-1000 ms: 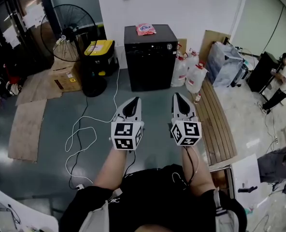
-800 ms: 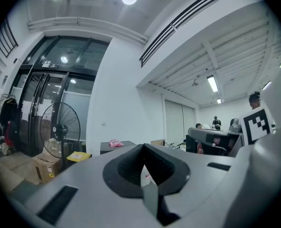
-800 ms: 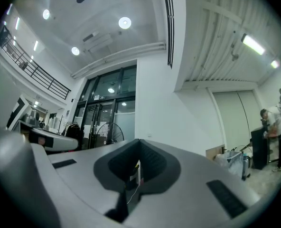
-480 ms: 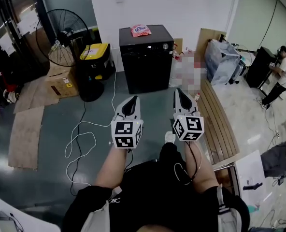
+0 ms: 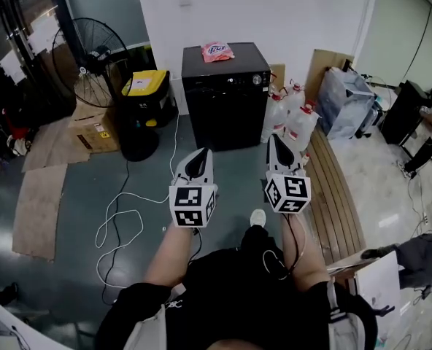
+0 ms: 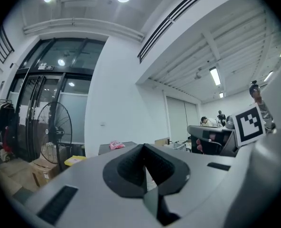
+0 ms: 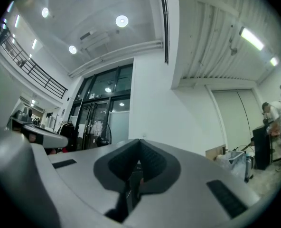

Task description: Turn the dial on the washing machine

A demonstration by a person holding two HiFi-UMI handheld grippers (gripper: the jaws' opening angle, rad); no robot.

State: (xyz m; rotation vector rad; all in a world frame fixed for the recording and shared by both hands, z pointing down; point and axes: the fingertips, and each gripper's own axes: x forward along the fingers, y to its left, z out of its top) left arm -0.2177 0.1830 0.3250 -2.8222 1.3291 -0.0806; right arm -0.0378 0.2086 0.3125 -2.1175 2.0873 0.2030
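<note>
My right fingers [image 5: 277, 152] and left fingers [image 5: 199, 162], both pressed together and empty, hang well short of the washing machine [image 5: 225, 104], whose dial [image 5: 257, 79] at its top-right front I should approach squarely, spreading first.

This is a bare workshop or test space, not a home: grey painted floor [image 5: 230, 173], flattened cardboard [image 5: 37, 203], a big standing fan [image 5: 92, 53], a trailing white cable [image 5: 121, 217], plastic jugs [image 5: 292, 119] beside the black washing machine [image 5: 227, 100], and tall glass doors [image 6: 45, 108].

Grey floor [image 5: 230, 168] under black washing machine [image 5: 225, 100], loose white cable [image 5: 128, 211], flat cardboard sheets [image 5: 35, 203], white jugs [image 5: 289, 121].
</note>
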